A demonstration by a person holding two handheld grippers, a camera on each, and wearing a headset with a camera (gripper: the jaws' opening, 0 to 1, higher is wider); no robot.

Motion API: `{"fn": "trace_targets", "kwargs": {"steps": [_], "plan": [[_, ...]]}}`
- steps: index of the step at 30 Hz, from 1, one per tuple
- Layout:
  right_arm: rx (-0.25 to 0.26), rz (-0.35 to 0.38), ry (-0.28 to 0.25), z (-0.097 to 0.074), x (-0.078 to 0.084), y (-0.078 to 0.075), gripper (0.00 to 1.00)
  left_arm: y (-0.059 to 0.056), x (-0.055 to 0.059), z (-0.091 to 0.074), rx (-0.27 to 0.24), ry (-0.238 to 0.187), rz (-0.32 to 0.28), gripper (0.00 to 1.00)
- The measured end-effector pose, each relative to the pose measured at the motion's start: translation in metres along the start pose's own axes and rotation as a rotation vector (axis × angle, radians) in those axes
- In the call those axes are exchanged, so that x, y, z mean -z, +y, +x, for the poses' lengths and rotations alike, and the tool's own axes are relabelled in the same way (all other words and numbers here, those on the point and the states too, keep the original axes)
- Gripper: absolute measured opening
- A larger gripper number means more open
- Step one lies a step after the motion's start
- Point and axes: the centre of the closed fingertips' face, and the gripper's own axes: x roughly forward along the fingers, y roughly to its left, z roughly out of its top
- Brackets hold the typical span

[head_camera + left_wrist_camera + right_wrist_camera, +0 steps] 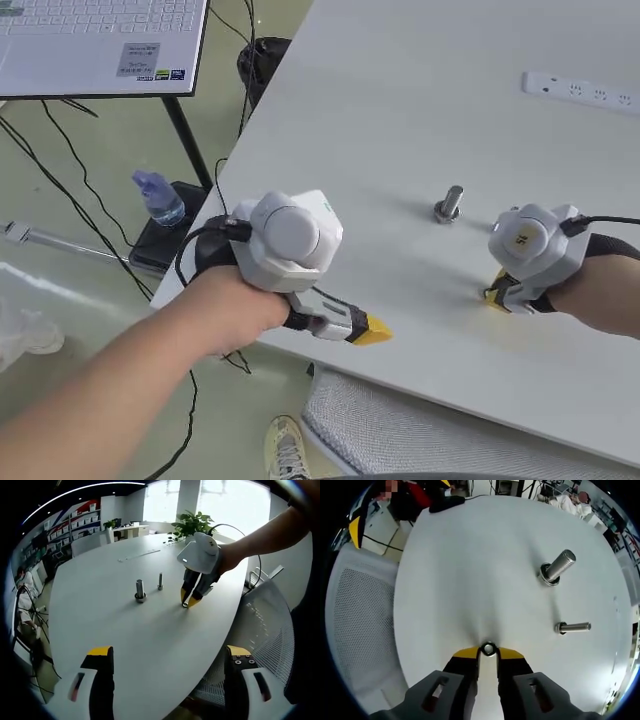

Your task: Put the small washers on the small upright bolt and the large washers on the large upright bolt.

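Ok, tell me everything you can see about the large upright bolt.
The large upright bolt is a shiny grey metal cylinder standing upright on the white table. A wider metal collar sits at its foot; whether that is its head or a washer I cannot tell. The small bolt stands beside it, apart. Nothing else touches it.

Left tongs (168, 652) wide open; right tongs (488, 652) closed, tips down.

Two bright steel bolts upright; one washer gripped.
Large bolt (557, 566) and thinner small bolt (573, 627) stand near each other, mid-surface. The washer (489, 649) sits pinched at the right gripper (489, 653) tips, nearer the table's front edge.
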Motion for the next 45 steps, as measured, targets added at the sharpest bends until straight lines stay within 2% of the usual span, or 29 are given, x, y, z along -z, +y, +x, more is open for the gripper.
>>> {"fn": "trace_targets", "kwargs": {"steps": [6, 9, 15, 26, 35, 45], "plan": [[-0.001, 0.031, -0.008, 0.0, 0.0, -0.002, 0.13, -0.001, 0.003, -0.001, 0.001, 0.007, -0.001, 0.91], [-0.022, 0.041, -0.004, 0.0, 0.0, -0.002, 0.12, -0.002, -0.001, -0.002, 0.0, -0.012, -0.012, 0.92], [-0.031, 0.046, 0.0, 0.0, 0.0, 0.0, 0.12, -0.002, -0.002, -0.002, -0.002, -0.015, -0.008, 0.91], [-0.038, 0.065, -0.007, -0.001, 0.004, 0.002, 0.12, -0.004, 0.0, -0.002, 0.0, -0.001, -0.001, 0.9], [-0.029, 0.08, -0.007, -0.01, 0.008, -0.006, 0.12, -0.002, -0.002, 0.0, -0.002, -0.003, 0.0, 0.9], [-0.027, 0.095, 0.007, -0.019, 0.02, -0.013, 0.12, -0.001, -0.009, -0.001, -0.007, -0.016, 0.004, 0.91]]}}
